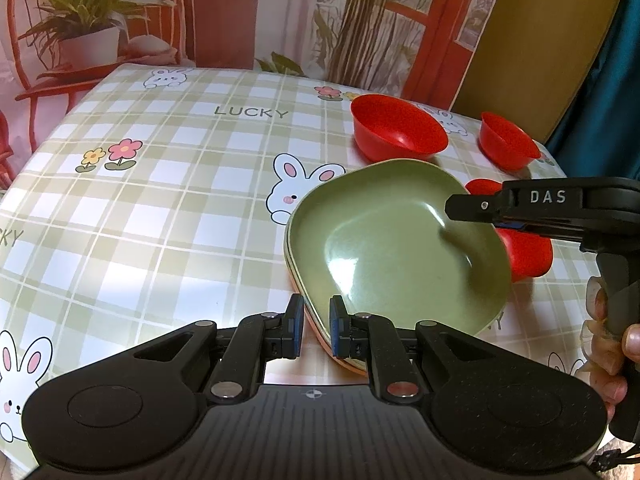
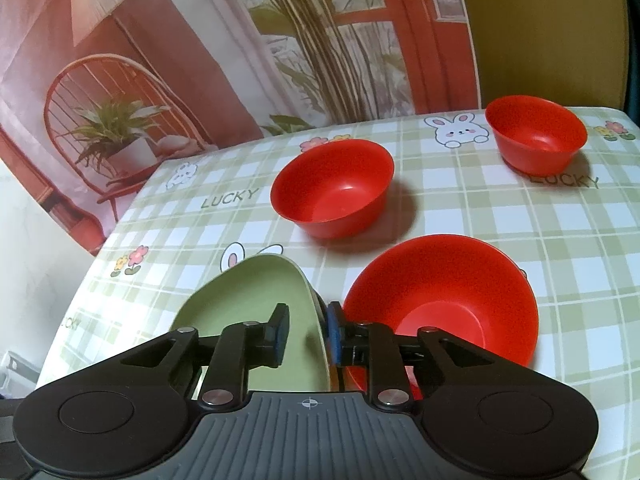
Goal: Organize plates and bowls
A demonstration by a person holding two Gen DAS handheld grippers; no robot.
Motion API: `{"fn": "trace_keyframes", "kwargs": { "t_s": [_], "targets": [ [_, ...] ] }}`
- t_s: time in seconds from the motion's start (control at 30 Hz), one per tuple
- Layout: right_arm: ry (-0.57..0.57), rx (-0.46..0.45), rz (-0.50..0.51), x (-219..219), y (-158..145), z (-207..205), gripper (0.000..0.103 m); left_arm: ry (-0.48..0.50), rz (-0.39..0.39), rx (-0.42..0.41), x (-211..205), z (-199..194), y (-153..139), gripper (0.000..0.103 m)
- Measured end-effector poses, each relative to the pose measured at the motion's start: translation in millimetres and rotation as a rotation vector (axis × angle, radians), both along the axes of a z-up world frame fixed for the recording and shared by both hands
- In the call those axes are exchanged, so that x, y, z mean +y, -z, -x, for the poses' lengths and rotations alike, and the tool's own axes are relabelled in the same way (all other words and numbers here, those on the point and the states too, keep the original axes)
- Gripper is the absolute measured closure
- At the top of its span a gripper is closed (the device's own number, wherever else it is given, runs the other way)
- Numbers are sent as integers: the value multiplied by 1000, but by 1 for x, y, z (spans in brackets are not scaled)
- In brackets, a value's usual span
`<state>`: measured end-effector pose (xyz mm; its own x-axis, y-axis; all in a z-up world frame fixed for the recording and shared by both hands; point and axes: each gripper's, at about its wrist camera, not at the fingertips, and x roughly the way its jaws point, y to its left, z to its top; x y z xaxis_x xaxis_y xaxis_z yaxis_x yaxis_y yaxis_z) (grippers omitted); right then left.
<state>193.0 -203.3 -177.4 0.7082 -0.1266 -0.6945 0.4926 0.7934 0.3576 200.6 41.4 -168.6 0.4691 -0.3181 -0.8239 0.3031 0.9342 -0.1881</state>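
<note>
- Landmark: plate stack, square with rounded corners, green plate on top, cream and orange rims showing under it. It sits on the checked rabbit-print tablecloth.
- Left gripper: at the near corner of the plate stack. One blue pad is over the green surface, the other outside the stacked rims. The jaws are drawn in narrow and clamp those rims.
- Right gripper: at the opposite side of the plate stack, straddling the top plate's rim. One finger is inside on the green surface, the other outside against the dark underside. The gap is narrow, but a strip of green shows between the inner pad and the rim wall, so the jaws are not pressing.
- In the left wrist view, the black body of the right gripper reaches over the far right edge of the plate stack. A hand wraps its handle.
- In the right wrist view, the plate stack looks tilted, its edge on the right gripper's side raised.
- Near red bowl: upright, just beside the plate stack on the right gripper's side. Touching or not, I cannot tell.
- Middle red bowl: upright, beyond the plate stack, apart from it.
- Far red bowl: upright, well apart from the plate stack, near the table's back corner.
- All three bowls are empty.
</note>
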Motion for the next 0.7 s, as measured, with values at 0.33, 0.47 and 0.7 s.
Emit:
{"fn": "trace_keyframes", "kwargs": {
  "t_s": [0.33,0.47,0.7],
  "targets": [
    [1,-45,29,-4,-13,13,83,-13,11,0,2,1,1,88],
    [0,-38,28,-6,-11,17,89,-22,12,-4,3,2,0,88],
    [-6,-14,24,-2,-2,18,95,-39,13,-12,4,2,-1,88]
  ]
}}
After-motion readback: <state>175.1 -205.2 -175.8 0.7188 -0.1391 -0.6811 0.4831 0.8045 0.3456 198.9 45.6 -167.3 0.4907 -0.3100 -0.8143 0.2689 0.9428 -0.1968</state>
